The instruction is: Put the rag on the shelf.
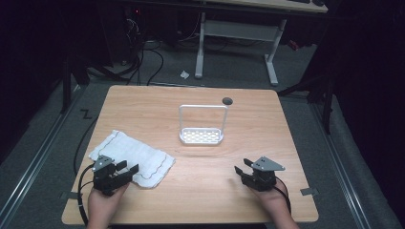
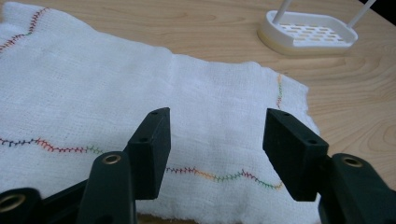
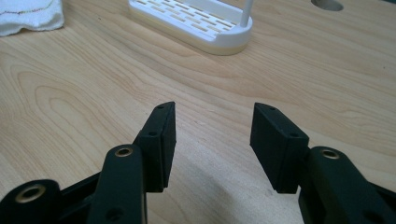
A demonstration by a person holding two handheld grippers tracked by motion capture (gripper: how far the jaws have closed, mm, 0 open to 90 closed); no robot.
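The left gripper (image 1: 125,171) hangs wide open over the near right part of the white cloth (image 1: 131,155), holding nothing. The right gripper (image 1: 243,170) is wide open too, over the bare table (image 1: 200,191).

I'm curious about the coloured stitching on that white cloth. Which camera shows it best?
The left gripper view: the cloth lies close, its stitching clear. The high view shows the whole cloth, small. The right gripper view catches one corner.

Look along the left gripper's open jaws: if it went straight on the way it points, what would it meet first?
The left gripper would probably meet the white cloth first, which already lies under and ahead of its open jaws. The white rack stands farther off, to one side.
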